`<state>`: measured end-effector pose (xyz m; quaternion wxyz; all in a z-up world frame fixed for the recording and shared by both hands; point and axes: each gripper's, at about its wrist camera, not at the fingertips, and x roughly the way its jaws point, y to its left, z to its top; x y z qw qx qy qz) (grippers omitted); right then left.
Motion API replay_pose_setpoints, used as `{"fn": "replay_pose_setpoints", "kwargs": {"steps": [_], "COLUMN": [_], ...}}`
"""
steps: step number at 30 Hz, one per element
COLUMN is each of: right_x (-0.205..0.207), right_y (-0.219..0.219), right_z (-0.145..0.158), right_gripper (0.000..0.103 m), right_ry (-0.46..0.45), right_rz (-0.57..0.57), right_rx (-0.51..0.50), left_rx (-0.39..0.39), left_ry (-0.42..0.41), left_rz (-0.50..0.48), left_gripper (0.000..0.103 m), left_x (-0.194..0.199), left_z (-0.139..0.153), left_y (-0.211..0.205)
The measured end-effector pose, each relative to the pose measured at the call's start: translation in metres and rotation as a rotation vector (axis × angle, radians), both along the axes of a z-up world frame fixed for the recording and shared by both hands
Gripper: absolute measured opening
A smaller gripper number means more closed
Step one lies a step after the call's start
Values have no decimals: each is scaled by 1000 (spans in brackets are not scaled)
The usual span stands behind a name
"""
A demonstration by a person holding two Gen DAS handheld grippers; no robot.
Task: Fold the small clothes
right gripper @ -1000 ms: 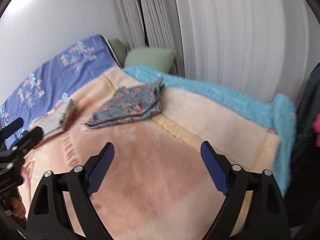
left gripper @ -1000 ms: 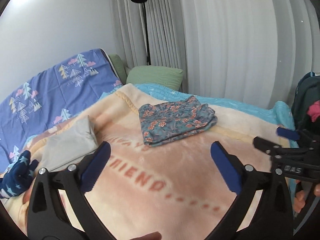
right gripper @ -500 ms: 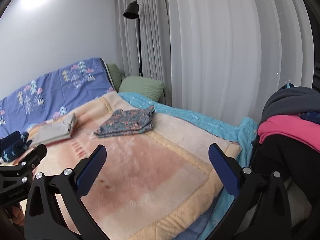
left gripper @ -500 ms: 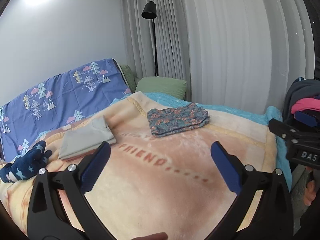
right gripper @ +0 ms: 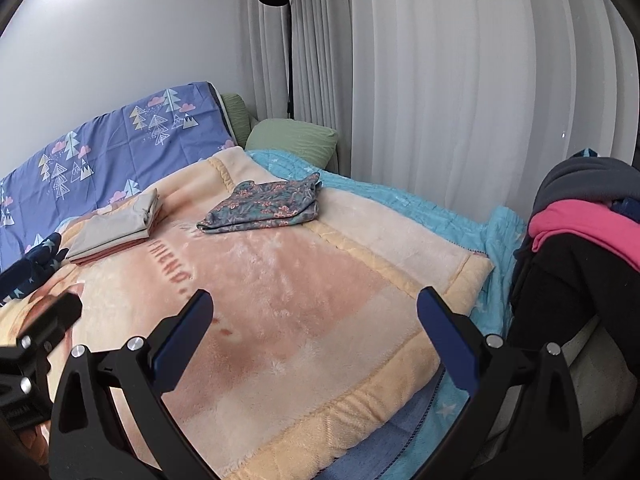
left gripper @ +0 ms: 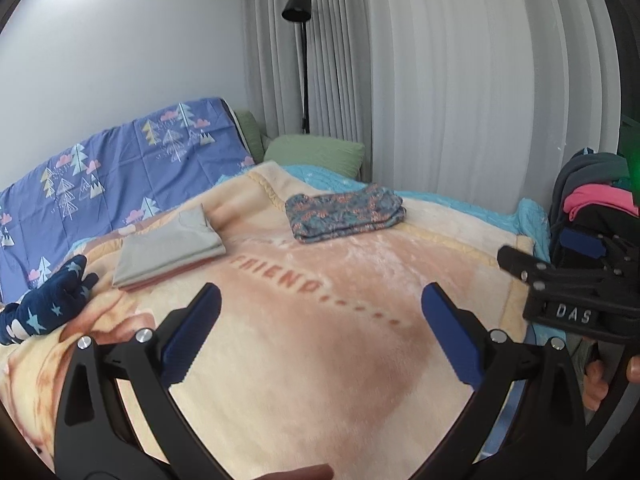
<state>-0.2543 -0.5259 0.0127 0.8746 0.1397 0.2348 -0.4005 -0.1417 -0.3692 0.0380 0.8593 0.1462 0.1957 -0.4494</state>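
Blanket (right gripper: 304,320) on the bed is the workspace, plush and grippy. Floral piece (right gripper: 264,208) lies folded at its far side, grey one (right gripper: 114,228) folded to the left. Both look light, soft and floppy, so I'd pinch corners or a folded edge. Left gripper (left gripper: 320,332) and right gripper (right gripper: 314,336) hang spread wide, empty.

White wall (left gripper: 120,52), pale curtains (left gripper: 460,80), black floor lamp (left gripper: 298,2), bed (right gripper: 420,216)
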Motion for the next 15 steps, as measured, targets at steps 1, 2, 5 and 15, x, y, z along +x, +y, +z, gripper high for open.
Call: {"fn": "replay_pose_setpoints", "kwargs": {"steps": [1, 2, 5, 15], "right_x": [0, 1, 2, 8], "right_y": [1, 1, 0, 2], "right_z": [1, 1, 2, 11], "right_gripper": [102, 102, 102, 102], "right_ry": [0, 0, -2, -18], "right_rz": [-2, -3, -7, -3], "right_rx": [-4, -6, -8, -33], "left_rx": [10, 16, 24, 14], "left_ry": [15, 23, 15, 1], "left_rz": [-9, -15, -13, 43], "left_gripper": [101, 101, 101, 101], "left_x": [1, 1, 1, 5], "left_z": [-2, -3, -6, -4], "left_y": [0, 0, 0, 5]}}
